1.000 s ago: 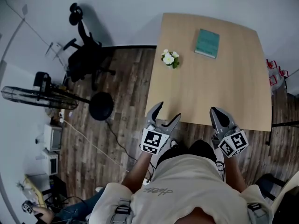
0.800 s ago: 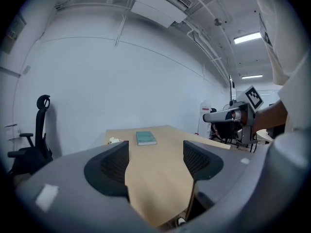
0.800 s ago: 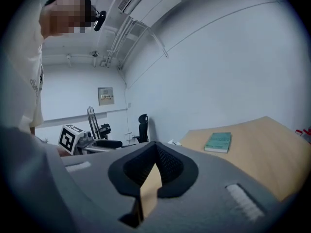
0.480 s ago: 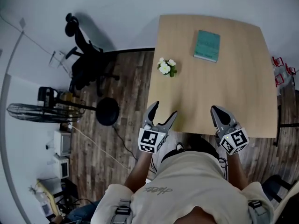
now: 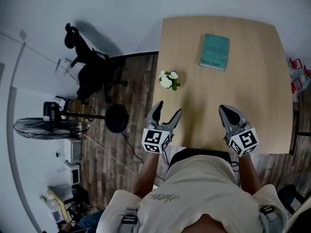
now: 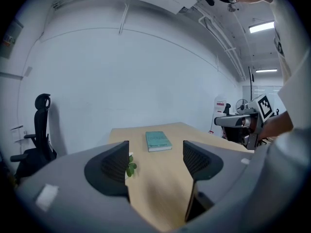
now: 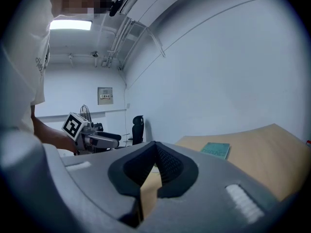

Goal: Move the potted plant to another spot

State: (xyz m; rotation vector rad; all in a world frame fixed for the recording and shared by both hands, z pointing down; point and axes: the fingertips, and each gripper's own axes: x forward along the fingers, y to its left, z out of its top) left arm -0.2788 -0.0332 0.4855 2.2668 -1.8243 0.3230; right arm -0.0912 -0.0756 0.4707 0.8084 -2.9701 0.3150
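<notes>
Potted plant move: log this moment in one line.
potted plant: untouched, table left edge | left gripper: open, empty | right gripper: shut, empty

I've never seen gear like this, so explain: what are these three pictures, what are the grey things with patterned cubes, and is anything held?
A person at a wooden table holds a hand-worked gripper in each hand; the cubes belong to them. One picture comes from a camera on the person's head, looking down; the other two from cameras riding on each gripper, looking along its jaws. On the table are a small potted plant and a teal book. The left gripper has its jaws apart, the right gripper has them together. Neither holds anything.
</notes>
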